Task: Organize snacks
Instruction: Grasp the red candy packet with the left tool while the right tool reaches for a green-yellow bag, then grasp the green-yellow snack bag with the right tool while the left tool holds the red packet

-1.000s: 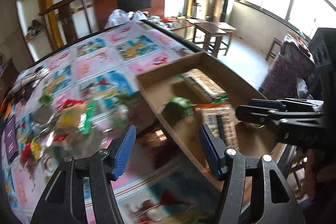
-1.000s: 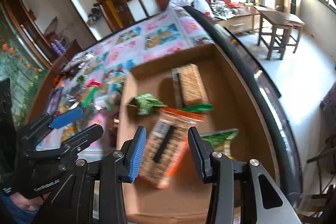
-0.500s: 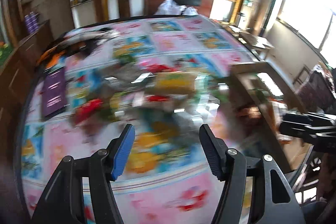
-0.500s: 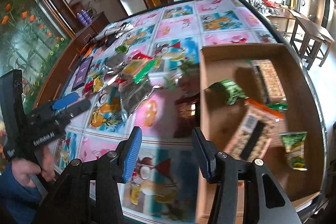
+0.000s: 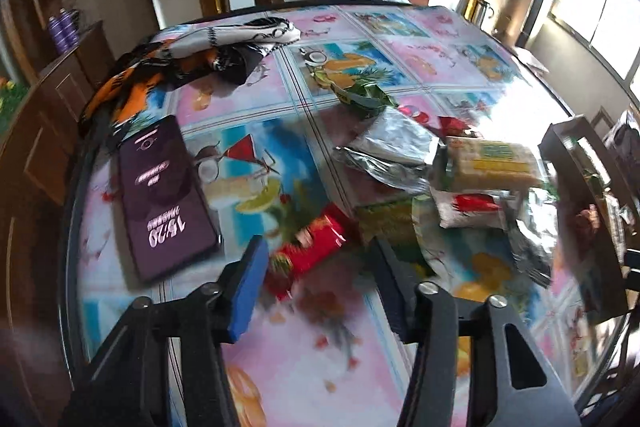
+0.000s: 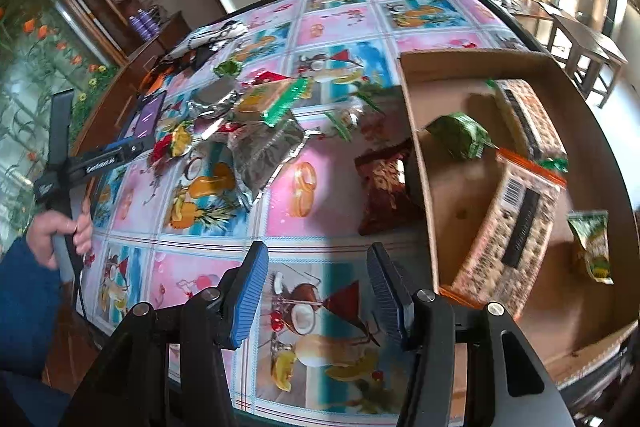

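Note:
Several snack packets lie in a pile on the fruit-print tablecloth: a red packet (image 5: pixel 310 253), a silver pouch (image 5: pixel 388 147), a yellow-green pack (image 5: pixel 490 163) and a white-red packet (image 5: pixel 472 207). My left gripper (image 5: pixel 320 283) is open and empty, its fingers just short of the red packet. My right gripper (image 6: pixel 316 291) is open and empty above the table's front edge. To its right a cardboard box (image 6: pixel 416 163) holds an orange-topped biscuit pack (image 6: pixel 512 227), a green packet (image 6: pixel 460 135) and other snacks. A dark red bag (image 6: pixel 384 187) leans against the box wall.
A purple phone (image 5: pixel 160 195) lies left of the pile. A patterned cloth (image 5: pixel 208 51) is bunched at the far left of the table. The left gripper also shows in the right wrist view (image 6: pixel 100 159), held by a hand. Chairs and shelves stand beyond the table.
Both grippers have swung left, away from the box. The left one now faces the snack pile with the red packet close to its fingers. The right one has pulled back over the tablecloth.

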`<state>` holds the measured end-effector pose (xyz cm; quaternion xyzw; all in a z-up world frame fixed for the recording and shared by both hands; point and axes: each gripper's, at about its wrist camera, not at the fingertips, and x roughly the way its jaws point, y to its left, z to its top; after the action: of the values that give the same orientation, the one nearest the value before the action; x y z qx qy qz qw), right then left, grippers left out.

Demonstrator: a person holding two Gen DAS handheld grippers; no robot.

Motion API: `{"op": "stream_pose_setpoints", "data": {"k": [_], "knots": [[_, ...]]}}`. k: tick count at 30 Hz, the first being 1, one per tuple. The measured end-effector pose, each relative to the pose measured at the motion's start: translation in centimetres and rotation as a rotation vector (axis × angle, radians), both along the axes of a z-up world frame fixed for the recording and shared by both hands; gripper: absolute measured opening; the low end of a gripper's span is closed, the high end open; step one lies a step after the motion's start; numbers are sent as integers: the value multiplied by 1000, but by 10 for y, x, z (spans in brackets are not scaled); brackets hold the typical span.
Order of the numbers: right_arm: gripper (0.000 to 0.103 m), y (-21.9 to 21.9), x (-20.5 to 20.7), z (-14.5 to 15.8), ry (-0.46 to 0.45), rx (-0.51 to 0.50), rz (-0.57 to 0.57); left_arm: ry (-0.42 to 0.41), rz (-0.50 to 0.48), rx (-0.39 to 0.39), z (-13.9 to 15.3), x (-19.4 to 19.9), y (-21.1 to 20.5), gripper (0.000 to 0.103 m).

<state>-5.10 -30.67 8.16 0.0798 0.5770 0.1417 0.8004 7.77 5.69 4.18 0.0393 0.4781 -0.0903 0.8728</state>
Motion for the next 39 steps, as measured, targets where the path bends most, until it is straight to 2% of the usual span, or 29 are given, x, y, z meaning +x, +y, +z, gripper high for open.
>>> {"op": "stream_pose_setpoints", "data": {"k": [2,5,8,10,11,15,21,26,29,36,37,39], "knots": [[55,-4,-1,0,5,-11,-25,30,-26,13,-10,11,0,41],[55,-8,-3,1,12,-26,-51,65,-63,16,-23,17,-2,39],[55,-7,-2,3,10,-38,-59,41,-72,21,-28,11,-4,35],[55,-3,1,4,12,-41,-53,23,-53,14,-27,7,-4,28],[55,1,4,4,14,-44,-42,16,-24,13,-27,4,-2,19],[55,26,21,8,9,-36,22,13,34,-19,-26,-14,2,19],[56,95,71,14,35,82,151,34,118,-84,-25,-61,13,19],[59,157,108,-14,107,132,212,43,155,-89,-25,-95,19,19],[59,186,127,-37,146,129,228,47,168,-80,-25,-105,23,19],[59,225,153,-73,175,61,249,50,186,-74,-24,-111,29,19],[55,232,153,-79,185,40,260,52,185,-69,-24,-110,28,19],[39,239,150,-77,147,6,285,51,185,-69,-24,-108,28,19]]}}
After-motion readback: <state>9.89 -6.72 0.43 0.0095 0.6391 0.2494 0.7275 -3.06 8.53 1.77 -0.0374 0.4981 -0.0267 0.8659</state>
